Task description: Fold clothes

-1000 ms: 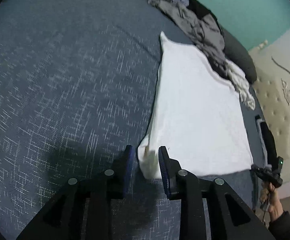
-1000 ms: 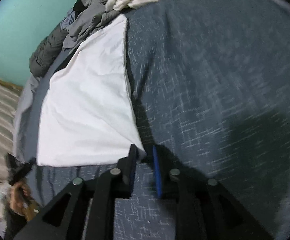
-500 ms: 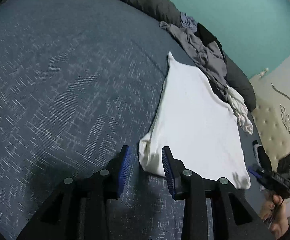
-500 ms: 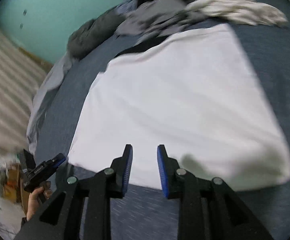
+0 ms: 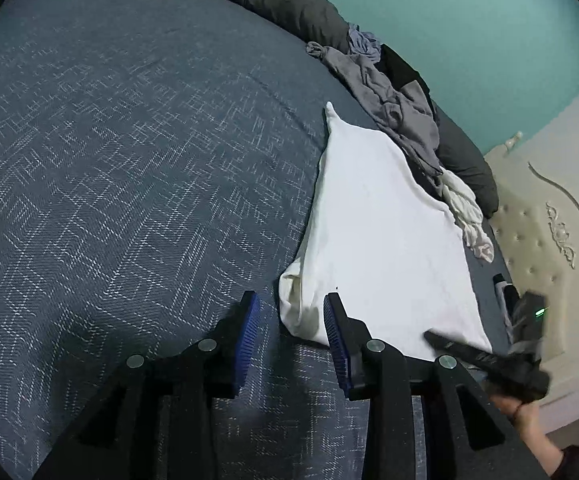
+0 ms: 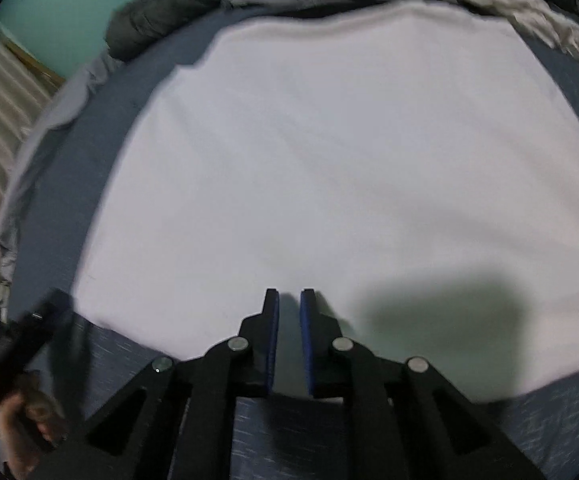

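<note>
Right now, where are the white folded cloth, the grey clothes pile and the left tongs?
white folded cloth (image 5: 385,240), left wrist view, middle of its flat top.
grey clothes pile (image 5: 393,108), left wrist view, crumpled middle.
left tongs (image 5: 291,316), left wrist view, midway between fingertips.

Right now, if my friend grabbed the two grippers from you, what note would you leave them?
Left gripper: jaws open, empty, at the near left corner of the white cloth.
Right gripper: jaws slightly apart, nothing between them, over the cloth's near edge.
The cloth lies flat on the blue bed, and looks already folded. Its near left corner is rumpled.
Unfolded clothes are piled at the far edge of the bed.
Left to do: probably tidy that corner, fold the cloth again if needed, then start on the pile.
</note>
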A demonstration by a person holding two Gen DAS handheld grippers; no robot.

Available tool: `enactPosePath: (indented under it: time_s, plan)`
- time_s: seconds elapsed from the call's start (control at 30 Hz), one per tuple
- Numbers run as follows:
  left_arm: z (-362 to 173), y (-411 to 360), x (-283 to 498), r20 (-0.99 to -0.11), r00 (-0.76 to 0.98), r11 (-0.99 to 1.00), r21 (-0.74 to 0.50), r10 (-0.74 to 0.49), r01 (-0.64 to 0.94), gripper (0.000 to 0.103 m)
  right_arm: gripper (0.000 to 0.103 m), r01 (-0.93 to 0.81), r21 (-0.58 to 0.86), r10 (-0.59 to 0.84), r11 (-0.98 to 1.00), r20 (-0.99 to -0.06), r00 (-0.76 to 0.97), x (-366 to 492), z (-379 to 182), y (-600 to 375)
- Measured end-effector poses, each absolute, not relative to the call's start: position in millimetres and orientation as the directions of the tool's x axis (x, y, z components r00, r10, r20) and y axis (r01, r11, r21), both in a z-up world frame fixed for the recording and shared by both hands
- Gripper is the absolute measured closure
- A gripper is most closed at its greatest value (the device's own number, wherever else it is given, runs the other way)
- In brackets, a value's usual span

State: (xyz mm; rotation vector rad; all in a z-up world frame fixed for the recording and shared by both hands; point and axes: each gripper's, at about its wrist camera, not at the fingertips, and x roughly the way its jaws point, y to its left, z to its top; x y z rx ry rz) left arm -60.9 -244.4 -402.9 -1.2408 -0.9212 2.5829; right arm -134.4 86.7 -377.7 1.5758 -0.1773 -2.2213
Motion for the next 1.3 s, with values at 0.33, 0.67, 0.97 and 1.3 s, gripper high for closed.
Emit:
enactPosePath:
  time_s: [0.33,0.67,0.97,1.3]
  plan:
    - [-403.7,-247.5,-58.0,-0.655,-0.645,-0.783,-0.607,0.395,0.137,0.059,0.098,0.281,0.28,-0.361,-0.918,-0.882,-0.303,-121.2,-379.8,82.9]
    - [-396.1,-240.1,-57.0,-0.663,-0.644,-0.796,-0.59,0.383,0.135,0.056,0.098,0.297,0.345,-0.422,-0.89,-0.871,-0.253,-92.7,-382.6,100.0]
    - [-399.2,-235.6,-57.1,-0.683,-0.634,-0.796,-0.581,0.363,0.17,0.042,0.095,0.176,0.52,-0.545,-0.836,-0.745,-0.385,-86.5,-351.3,169.6]
    - [-418.1,-238.2,-60.4,-0.686,-0.64,-0.746,-0.615,0.347,0.255,0.039,0.069,0.011,0.574,-0.483,-0.819,-0.68,-0.551,-89.2,-354.1,262.3]
